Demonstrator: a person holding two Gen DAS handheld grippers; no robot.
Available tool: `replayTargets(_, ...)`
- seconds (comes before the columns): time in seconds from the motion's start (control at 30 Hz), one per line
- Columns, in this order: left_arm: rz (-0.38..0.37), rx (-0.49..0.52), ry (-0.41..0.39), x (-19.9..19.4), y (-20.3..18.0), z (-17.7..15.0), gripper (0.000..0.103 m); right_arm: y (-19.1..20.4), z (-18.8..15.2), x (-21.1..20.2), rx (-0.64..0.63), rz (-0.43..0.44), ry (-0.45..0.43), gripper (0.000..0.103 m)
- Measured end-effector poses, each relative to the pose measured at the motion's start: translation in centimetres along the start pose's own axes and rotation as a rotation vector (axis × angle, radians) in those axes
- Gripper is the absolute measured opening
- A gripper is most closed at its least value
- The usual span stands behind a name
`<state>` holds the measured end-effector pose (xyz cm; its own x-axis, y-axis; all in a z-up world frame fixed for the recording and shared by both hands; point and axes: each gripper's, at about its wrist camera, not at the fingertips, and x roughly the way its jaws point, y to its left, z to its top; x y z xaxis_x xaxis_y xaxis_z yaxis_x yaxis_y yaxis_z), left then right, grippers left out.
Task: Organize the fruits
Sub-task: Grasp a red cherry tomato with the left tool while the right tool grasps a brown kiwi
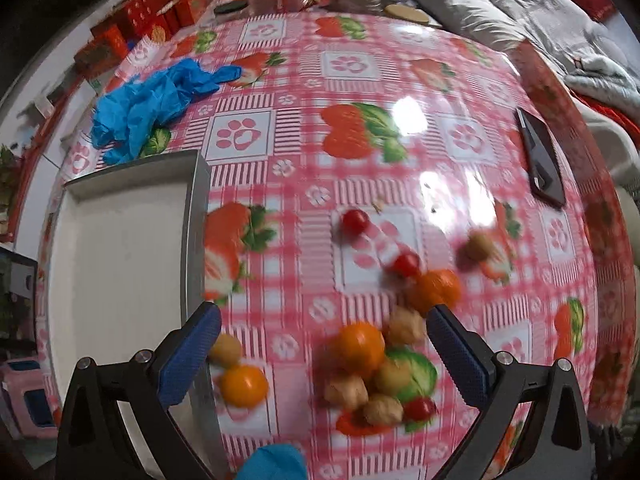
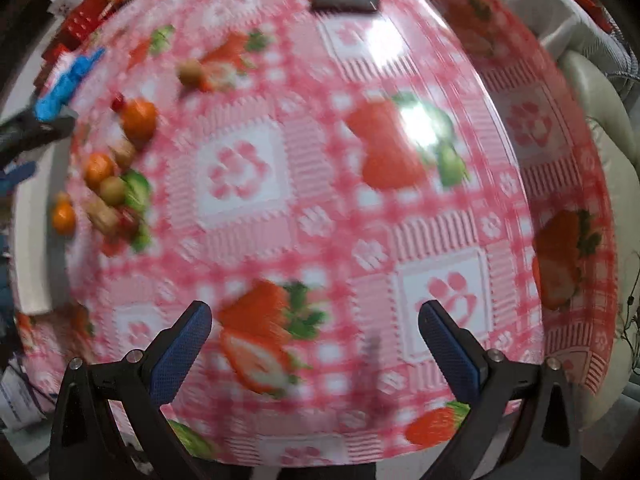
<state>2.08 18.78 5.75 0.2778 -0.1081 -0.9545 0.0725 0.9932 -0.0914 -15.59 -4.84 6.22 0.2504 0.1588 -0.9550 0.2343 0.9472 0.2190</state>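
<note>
Left gripper [image 1: 322, 356] hangs over the table, blue-padded fingers [image 1: 188, 356] spread wide, nothing between them. Below and just ahead lies the loose pile of fruit on the pink checked tablecloth [image 1: 280, 128] — strawberry and paw-print pattern, glossy, with a glare spot.

Fruit, left wrist view, blurred:
- an orange [image 1: 362, 346] near the middle of the pile, a second orange [image 1: 436, 290] just beyond it, a third [image 1: 244, 385] apart to the left, close to the tray edge
- walnuts [image 1: 346, 392] clustered around the oranges; one lone walnut [image 1: 480, 246] well apart to the right, another small one [image 1: 226, 348] beside the left finger
- cherry tomatoes [image 1: 355, 221] scattered: one far, one by the second orange, one at the near end of the pile

White tray [image 1: 120, 248] with a grey rim sits left of the pile, nothing in it. Beyond the tray, crumpled blue gloves [image 1: 152, 104]. A dark phone [image 1: 540, 160] lies near the right edge of the table. Red boxes [image 1: 160, 12] stacked at the far left — printing on them too small to read.

Right gripper [image 2: 316, 332] likewise wide apart and holding nothing, over bare cloth; its view is heavily smeared. The fruit pile shows at the far left there, the phone at the top. No legible writing or brand in either view.
</note>
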Motion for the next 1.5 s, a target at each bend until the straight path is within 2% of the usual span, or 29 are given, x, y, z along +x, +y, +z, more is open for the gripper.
replayTargets(0.07,0.014,-0.004,-0.010,0.8,0.2,1.5,0.103,1.5,1.3,-1.3,0.012,0.020,-0.025,0.103)
replayTargets(0.13,0.028,-0.014,-0.005,1.6,0.2,2.7,0.103,2.3,2.7,-1.1,0.023,0.005,-0.032,0.103)
replayTargets(0.2,0.031,-0.026,0.009,2.8,-0.4,3.8,0.103,2.9,5.2,1.3,0.025,-0.067,-0.013,0.103)
replayTargets(0.27,0.058,-0.031,0.026,4.0,-0.7,4.5,0.103,3.4,7.2,1.8,0.009,-0.077,-0.013,0.103)
replayTargets(0.37,0.071,-0.053,0.049,5.4,-1.1,5.3,0.103,3.5,11.2,5.1,-0.014,-0.125,0.031,0.103)
replayTargets(0.47,0.096,-0.067,0.066,6.9,-1.2,6.0,0.103,3.8,13.5,6.5,-0.025,-0.118,0.052,0.103)
replayTargets(0.6,0.116,-0.083,0.121,9.1,-0.9,6.4,0.103,4.4,15.5,8.5,-0.081,-0.112,0.058,0.103)
replayTargets(0.63,0.096,-0.106,0.113,9.2,-0.6,6.4,0.103,4.6,15.9,9.0,-0.091,-0.110,0.058,0.103)
replayTargets(0.73,0.085,-0.128,0.119,9.6,-0.3,6.8,0.103,5.2,16.9,10.1,-0.111,-0.090,0.062,0.103)
replayTargets(0.83,0.089,-0.140,0.092,9.6,0.0,6.4,0.103,5.9,17.7,11.0,-0.137,-0.081,0.064,0.103)
replayTargets(0.97,0.089,-0.124,0.163,9.9,0.1,6.2,0.103,7.0,18.3,11.8,-0.178,-0.073,0.066,0.103)
replayTargets(1.03,0.089,-0.128,0.160,10.0,0.1,6.3,0.101,7.6,18.5,12.0,-0.197,-0.069,0.061,0.098)
replayTargets(1.1,0.089,-0.129,0.138,9.7,0.0,6.2,0.094,8.3,18.7,12.2,-0.219,-0.054,0.063,0.079)
replayTargets(1.13,0.090,-0.127,0.129,9.5,-0.2,6.2,0.087,8.6,18.6,12.4,-0.227,-0.048,0.069,0.072)
replayTargets(1.17,0.087,-0.128,0.123,9.3,-0.4,6.2,0.078,8.8,18.6,12.6,-0.238,-0.051,0.075,0.071)
replayTargets(1.2,0.085,-0.129,0.117,9.1,-0.5,6.3,0.073,9.2,18.5,12.5,-0.258,-0.070,0.066,0.068)
replayTargets(1.23,0.085,-0.126,0.113,8.7,-0.6,6.4,0.063,9.7,18.6,12.7,-0.272,-0.074,0.058,0.065)
replayTargets(1.27,0.083,-0.119,0.105,8.4,-0.8,6.5,0.046,9.9,18.3,12.5,-0.293,-0.087,0.048,0.058)
replayTargets(1.3,0.082,-0.113,0.095,8.2,-1.0,6.6,0.037,10.1,18.2,12.4,-0.310,-0.096,0.039,0.032)
replayTargets(1.33,0.081,-0.107,0.094,7.8,-1.1,6.9,0.023,10.2,18.1,12.3,-0.326,-0.080,0.034,0.028)
replayTargets(1.5,0.041,-0.152,0.108,6.8,-1.0,6.8,0.022,9.8,17.5,11.2,-0.310,0.013,0.030,0.027)
